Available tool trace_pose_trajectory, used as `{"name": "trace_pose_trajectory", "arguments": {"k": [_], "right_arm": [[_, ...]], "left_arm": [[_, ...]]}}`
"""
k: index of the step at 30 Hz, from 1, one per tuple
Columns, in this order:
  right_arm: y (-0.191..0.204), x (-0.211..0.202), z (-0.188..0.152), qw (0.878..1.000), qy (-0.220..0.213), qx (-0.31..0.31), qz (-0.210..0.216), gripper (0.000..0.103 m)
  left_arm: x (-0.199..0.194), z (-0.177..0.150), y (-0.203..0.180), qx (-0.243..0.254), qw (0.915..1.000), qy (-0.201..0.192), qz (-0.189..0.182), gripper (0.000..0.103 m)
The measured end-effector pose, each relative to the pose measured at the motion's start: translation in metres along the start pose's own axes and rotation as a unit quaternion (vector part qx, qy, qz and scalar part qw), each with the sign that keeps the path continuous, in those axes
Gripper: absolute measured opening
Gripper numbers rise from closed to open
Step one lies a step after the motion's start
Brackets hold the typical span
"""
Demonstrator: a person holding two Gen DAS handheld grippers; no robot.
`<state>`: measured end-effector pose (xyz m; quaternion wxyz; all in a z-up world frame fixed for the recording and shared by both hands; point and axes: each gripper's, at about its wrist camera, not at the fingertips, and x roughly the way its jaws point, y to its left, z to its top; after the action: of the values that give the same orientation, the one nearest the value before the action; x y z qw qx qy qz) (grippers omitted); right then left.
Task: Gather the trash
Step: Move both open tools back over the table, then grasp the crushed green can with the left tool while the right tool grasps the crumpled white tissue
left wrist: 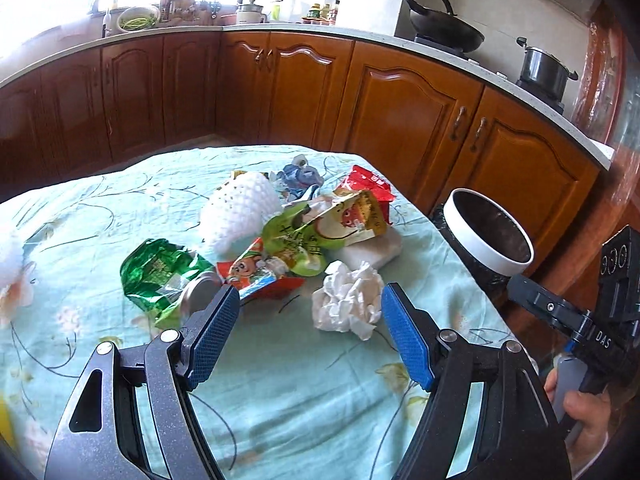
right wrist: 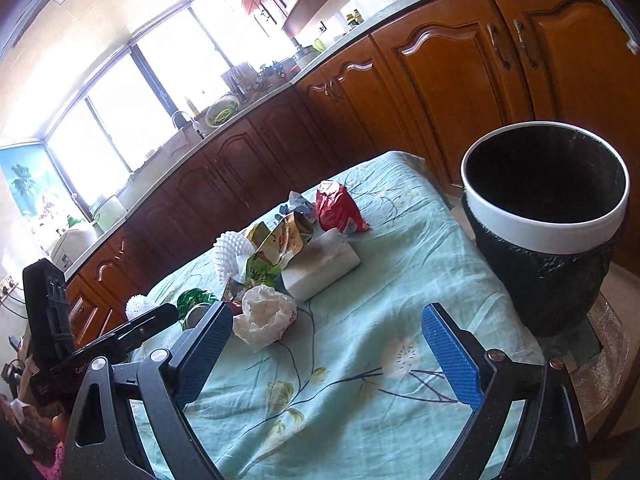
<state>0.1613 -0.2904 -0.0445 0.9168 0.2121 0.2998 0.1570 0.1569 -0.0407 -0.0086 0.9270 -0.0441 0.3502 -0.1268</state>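
A pile of trash lies on a table with a light green flowered cloth [left wrist: 280, 380]. Nearest is a crumpled white tissue [left wrist: 348, 300], which also shows in the right wrist view [right wrist: 266, 316]. Behind it are a green foil wrapper [left wrist: 160, 276], a white foam net [left wrist: 240, 208], a green and yellow snack bag [left wrist: 316, 232], a red wrapper [left wrist: 366, 184] and a white foam block [right wrist: 320, 264]. My left gripper [left wrist: 310, 308] is open, just short of the tissue. My right gripper [right wrist: 328, 334] is open and empty above the cloth. A bin with a white rim and black liner [right wrist: 544, 200] stands at the table's right edge.
Brown kitchen cabinets [left wrist: 400, 112] run behind the table, with a wok [left wrist: 444, 28] and a pot [left wrist: 544, 68] on the stove. The right gripper's body [left wrist: 592, 320] sits to the right of the table in the left wrist view.
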Motion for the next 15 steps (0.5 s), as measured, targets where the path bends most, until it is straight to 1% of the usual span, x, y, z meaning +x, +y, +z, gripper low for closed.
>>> {"name": "trace_pose_trajectory", "arguments": {"k": [6,11,12,15], "right_arm": [[0.019,0.016,-0.004,1.000,0.025,-0.014,0.011,0.096],[0.031,0.035,-0.005,0.998,0.049,-0.013,0.029,0.096],[0.033,0.040,-0.006,0.998,0.056,-0.013,0.032,0.095],[0.037,0.057,-0.008,0.996,0.080,-0.010,0.030,0.087]], "left_arm": [[-0.004,-0.004,0.028,-0.010,0.9997,0.000,0.021,0.075],[-0.002,-0.006,0.041,-0.010,0.9993,0.007,0.035,0.075],[0.000,-0.006,0.043,-0.010,0.9992,0.010,0.038,0.075],[0.007,-0.006,0.050,-0.004,0.9986,0.020,0.050,0.075]]}}
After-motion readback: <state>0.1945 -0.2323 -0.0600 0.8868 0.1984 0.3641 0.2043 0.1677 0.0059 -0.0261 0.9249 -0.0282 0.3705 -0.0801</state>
